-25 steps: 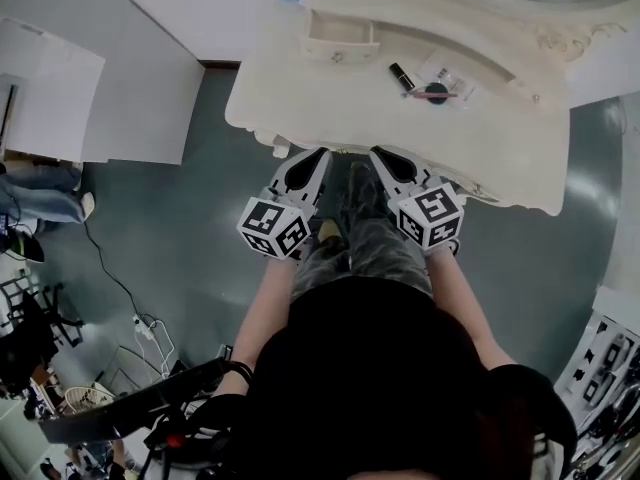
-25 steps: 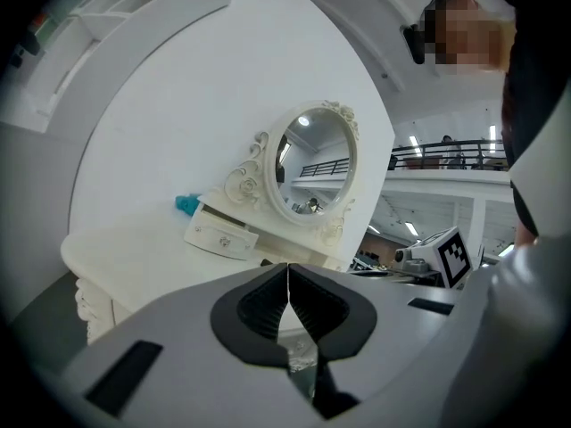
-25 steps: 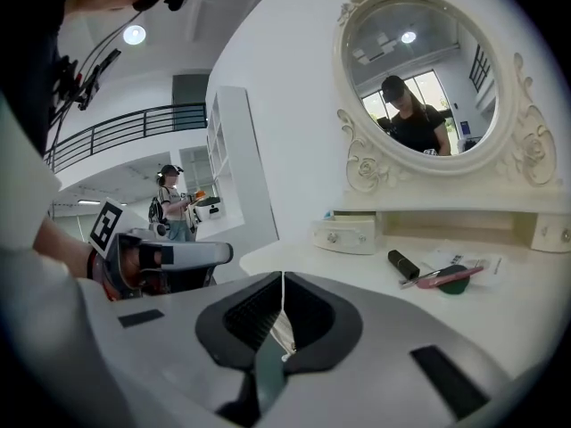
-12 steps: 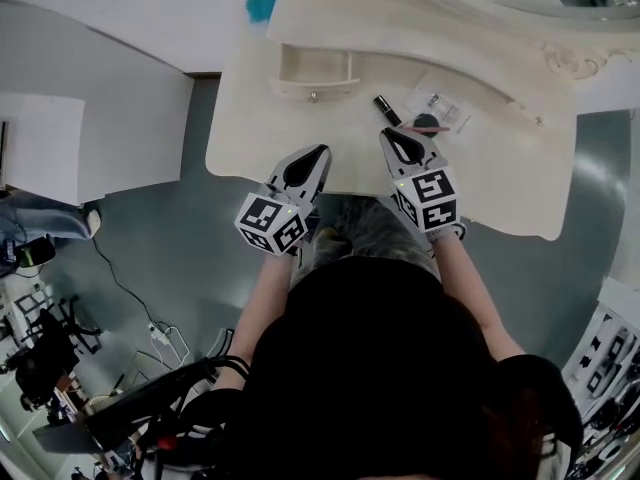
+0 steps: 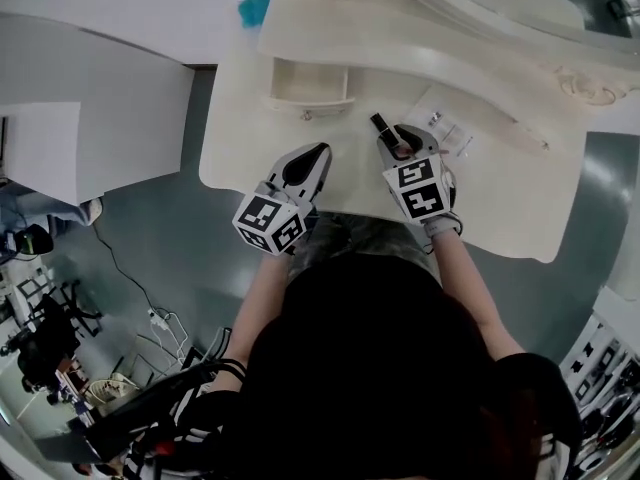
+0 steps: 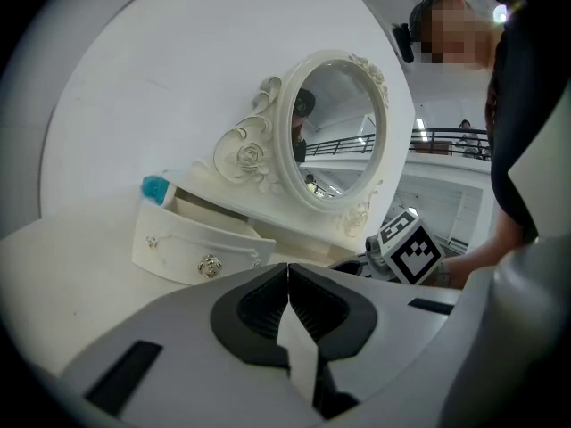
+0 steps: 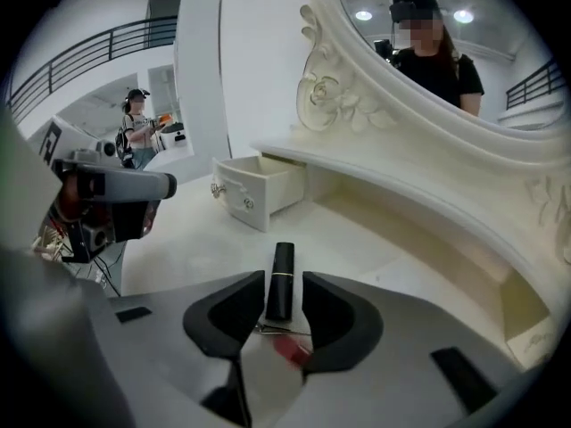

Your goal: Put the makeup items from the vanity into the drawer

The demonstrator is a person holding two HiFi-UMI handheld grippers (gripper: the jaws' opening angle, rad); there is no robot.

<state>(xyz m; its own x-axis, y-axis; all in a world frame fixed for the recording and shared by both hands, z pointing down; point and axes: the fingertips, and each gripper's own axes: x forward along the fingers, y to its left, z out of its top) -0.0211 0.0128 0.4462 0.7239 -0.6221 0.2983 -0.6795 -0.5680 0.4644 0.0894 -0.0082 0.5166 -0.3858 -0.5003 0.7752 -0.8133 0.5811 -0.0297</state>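
A black lipstick tube lies on the cream vanity top, just ahead of a clear packet with more makeup items. My right gripper points down over the lipstick. Its jaws have just been opening and stand open, one on each side of the tube with a gap on both sides. In the head view the lipstick pokes out past the right gripper. The small drawer stands pulled out at the back left. My left gripper is shut and empty, above the vanity's front, short of the drawer.
An oval mirror in a carved frame rises behind the vanity top. A teal object sits behind the drawer. A red-tipped item lies under my right gripper. White partitions stand at the left over grey floor.
Both grippers came forward from the vanity's front edge over its top. The right one tipped downward onto the lipstick and its jaws went from shut to open.
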